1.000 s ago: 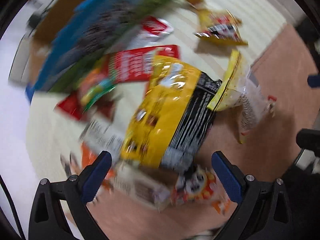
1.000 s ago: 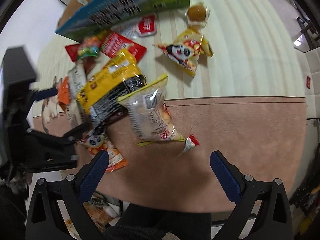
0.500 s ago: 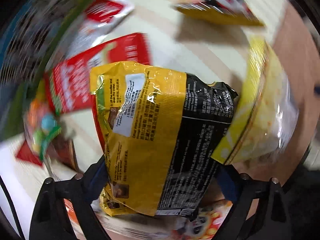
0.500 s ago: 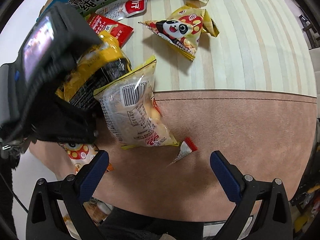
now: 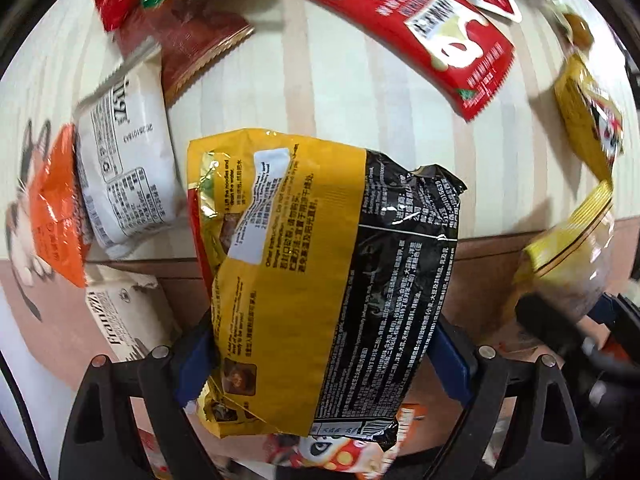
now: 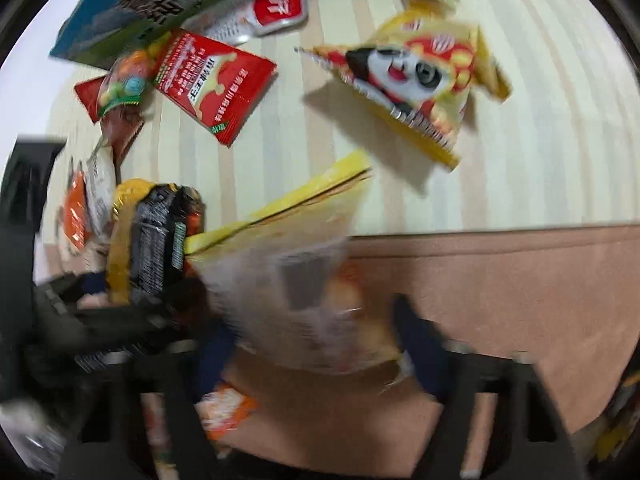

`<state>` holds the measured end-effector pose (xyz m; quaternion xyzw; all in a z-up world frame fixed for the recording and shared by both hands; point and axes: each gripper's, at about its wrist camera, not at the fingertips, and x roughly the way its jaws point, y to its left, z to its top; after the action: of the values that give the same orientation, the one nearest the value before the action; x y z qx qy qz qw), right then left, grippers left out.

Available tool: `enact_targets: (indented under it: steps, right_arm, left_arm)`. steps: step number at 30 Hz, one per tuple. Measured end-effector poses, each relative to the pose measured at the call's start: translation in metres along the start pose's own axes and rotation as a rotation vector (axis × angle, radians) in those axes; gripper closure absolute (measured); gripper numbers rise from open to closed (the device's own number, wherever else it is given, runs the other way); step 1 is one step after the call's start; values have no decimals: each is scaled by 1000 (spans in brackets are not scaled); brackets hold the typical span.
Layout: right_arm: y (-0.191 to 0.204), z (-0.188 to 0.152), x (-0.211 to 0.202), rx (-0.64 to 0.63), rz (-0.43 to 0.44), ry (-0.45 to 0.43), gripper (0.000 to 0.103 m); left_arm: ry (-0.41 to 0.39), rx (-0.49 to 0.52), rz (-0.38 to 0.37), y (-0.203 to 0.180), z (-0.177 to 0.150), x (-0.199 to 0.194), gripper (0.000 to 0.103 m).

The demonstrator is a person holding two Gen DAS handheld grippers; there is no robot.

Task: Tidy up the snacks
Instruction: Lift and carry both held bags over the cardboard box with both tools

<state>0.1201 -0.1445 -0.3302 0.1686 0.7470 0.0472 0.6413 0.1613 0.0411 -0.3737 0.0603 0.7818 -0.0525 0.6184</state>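
Note:
In the left wrist view my left gripper (image 5: 320,364) has its blue pads against both sides of a yellow and black noodle packet (image 5: 320,272), shut on it. In the right wrist view that packet (image 6: 152,240) shows at the left with the left gripper below it. My right gripper (image 6: 312,356) is blurred; a clear bag with a yellow top (image 6: 304,264) lies between its blue fingers, touching both. This bag also shows at the right of the left wrist view (image 5: 568,264).
Snacks lie on a striped cream mat (image 6: 520,152) and brown cloth (image 6: 500,280): a panda bag (image 6: 416,80), a red sachet (image 6: 212,80), a white packet (image 5: 124,176), an orange packet (image 5: 56,216), and a blue-green box (image 6: 160,4) at the back.
My left gripper has moved over the noodle packet and closed onto it. My right gripper has moved forward so the clear bag now sits between its fingers.

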Motion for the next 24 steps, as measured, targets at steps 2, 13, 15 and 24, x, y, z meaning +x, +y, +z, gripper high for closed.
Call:
enact_targets:
  steps: [2,13,15,24]
  right_arm:
    - [-8,-3,-2,88,-25,31,40]
    - [-37,-5,-2,219,1,106,22]
    - [-35,-13,3,215,-5,101,22]
    - [-53,-56,30,358,68,117,40]
  left_arm:
    - [-18,31,31,-15,-8,16,11]
    - [-96,-15,17,-35,-22,15,13]
    - [-110,-22,18,-28,-36,14,13]
    - [-142,-66,60,-10,-67,8,13]
